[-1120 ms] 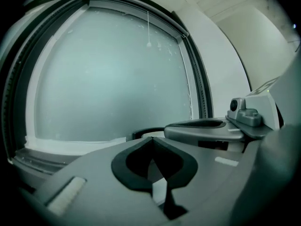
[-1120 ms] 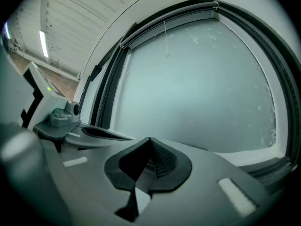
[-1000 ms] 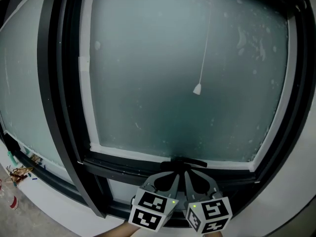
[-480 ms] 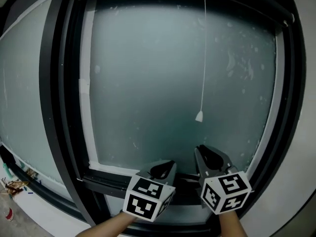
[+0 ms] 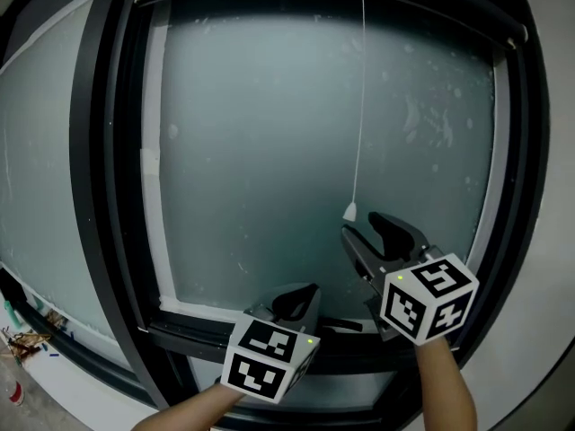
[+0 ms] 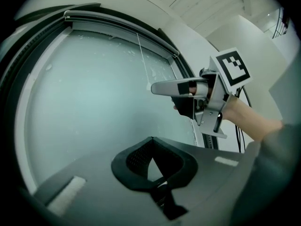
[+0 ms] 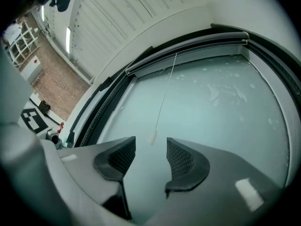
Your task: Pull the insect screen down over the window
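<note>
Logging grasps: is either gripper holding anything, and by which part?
Nothing is held. The left gripper is shut, empty. The right gripper has just been opening its jaws; the pull cord hangs beyond them, ungripped.

A black window frame (image 5: 108,196) filled my view, and its frosted pane (image 5: 260,151) glowed a pale grey-green. A second frosted pane (image 5: 40,151) lay to its left, and a white wall (image 5: 550,357) bordered the right. Overhead ran a ribbed white ceiling (image 7: 122,8) with strip lights (image 7: 69,36), and a brick wall (image 7: 51,76) stood below it.
</note>
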`<state>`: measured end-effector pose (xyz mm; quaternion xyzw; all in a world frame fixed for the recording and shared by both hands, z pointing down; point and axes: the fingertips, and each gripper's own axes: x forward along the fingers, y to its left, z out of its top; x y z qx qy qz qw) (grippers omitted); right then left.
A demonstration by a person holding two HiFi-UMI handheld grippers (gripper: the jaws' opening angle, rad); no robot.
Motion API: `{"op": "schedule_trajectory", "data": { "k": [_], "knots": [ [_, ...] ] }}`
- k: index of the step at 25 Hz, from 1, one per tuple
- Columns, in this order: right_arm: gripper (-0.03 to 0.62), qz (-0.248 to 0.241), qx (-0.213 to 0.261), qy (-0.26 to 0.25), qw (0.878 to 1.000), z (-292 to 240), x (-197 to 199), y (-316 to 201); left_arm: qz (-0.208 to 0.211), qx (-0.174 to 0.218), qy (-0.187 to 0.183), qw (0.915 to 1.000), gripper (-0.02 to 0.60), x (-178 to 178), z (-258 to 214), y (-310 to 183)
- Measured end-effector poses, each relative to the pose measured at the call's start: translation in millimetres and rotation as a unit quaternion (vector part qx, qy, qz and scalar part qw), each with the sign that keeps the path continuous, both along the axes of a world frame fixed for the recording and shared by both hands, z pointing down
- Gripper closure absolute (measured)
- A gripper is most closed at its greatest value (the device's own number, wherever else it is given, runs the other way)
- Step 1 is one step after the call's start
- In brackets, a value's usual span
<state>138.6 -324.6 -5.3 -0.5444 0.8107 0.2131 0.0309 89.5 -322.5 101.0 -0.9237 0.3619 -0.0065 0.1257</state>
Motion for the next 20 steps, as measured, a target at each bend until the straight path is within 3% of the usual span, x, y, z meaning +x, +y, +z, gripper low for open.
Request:
{"op": "schedule_trajectory", "data": {
  "k": [10,14,16,20],
  "knots": [
    [0.404,-0.024,-0.027,0.011,0.999,-46.9,-21.6,-22.2,-0.022,0.03,0.004,0.9993,0.565,-18.9,-32.6,3.8],
    [0.48,-0.014,-0.032,0.019,0.999,-44.0,-23.9,-27.7,-0.029,0.04,0.004,0.9988,0.565,-26.4,-36.9,5.9],
    [0.555,-0.01,-0.029,0.015,0.999,-42.2,-22.1,-28.0,-0.031,0.041,0.003,0.9987,0.565,-29.8,-36.0,5.9],
    [0.562,-0.039,-0.031,-0.015,0.999,-41.1,-18.7,-22.7,-0.035,0.041,0.003,0.9985,0.565,-33.2,-34.3,4.2]
  ]
}}
